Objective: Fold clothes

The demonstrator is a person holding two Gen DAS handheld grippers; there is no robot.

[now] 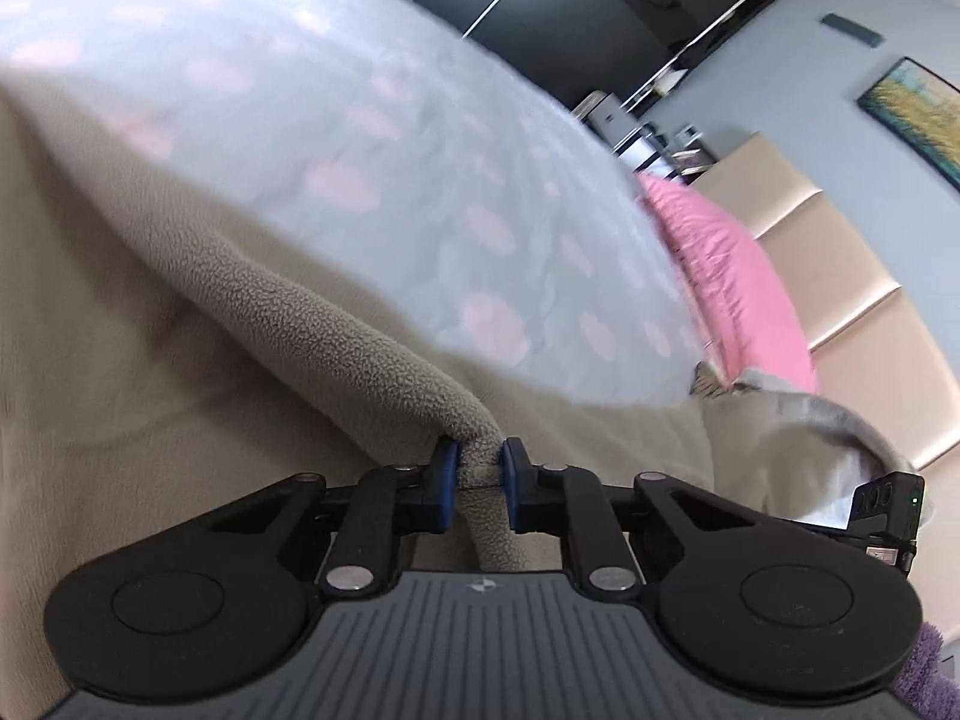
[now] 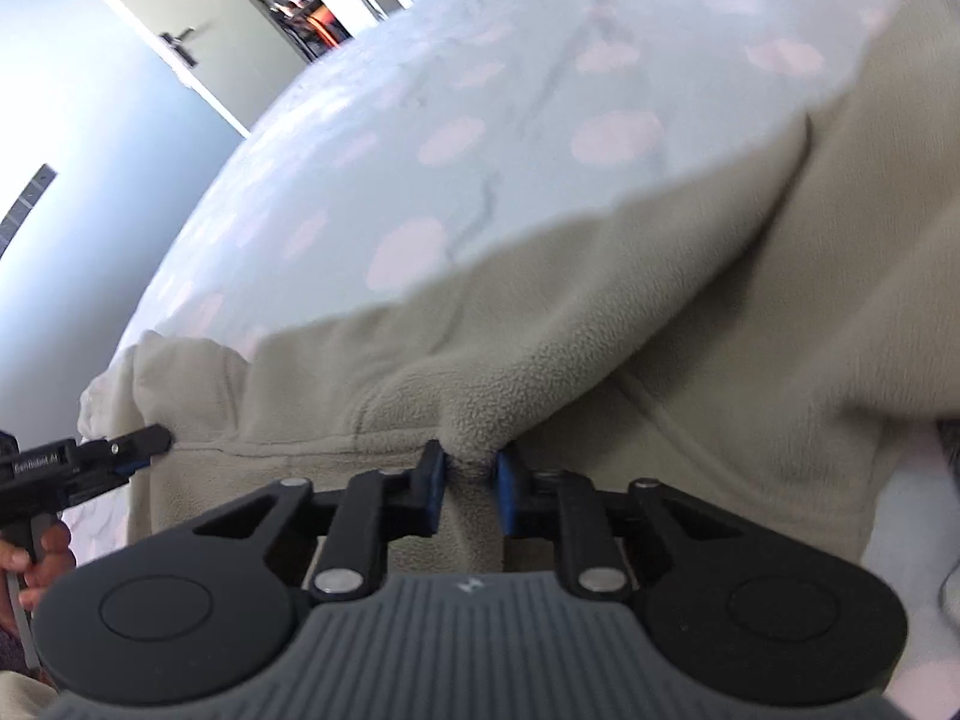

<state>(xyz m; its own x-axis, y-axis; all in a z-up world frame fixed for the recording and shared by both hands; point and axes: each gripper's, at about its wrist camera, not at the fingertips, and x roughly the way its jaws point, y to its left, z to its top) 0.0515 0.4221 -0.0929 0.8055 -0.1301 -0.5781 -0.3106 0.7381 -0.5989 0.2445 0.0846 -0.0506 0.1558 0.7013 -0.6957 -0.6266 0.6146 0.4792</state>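
Pinching fleece (image 1: 336, 324) hem on bed (image 1: 372, 138): left claw (image 1: 480, 468), right claw (image 2: 469, 468) each clamped, ready for lifting into fold.

A pale bedspread (image 1: 360, 168) with pink spots covers the bed. Far right lie a pink pillow (image 1: 738, 276), a padded headboard (image 1: 852, 276) and a painting (image 1: 912, 114).

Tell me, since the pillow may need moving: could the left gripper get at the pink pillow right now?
Probably not: the left gripper is shut on the beige fleece garment, and the pink pillow lies across the spotted bedspread.
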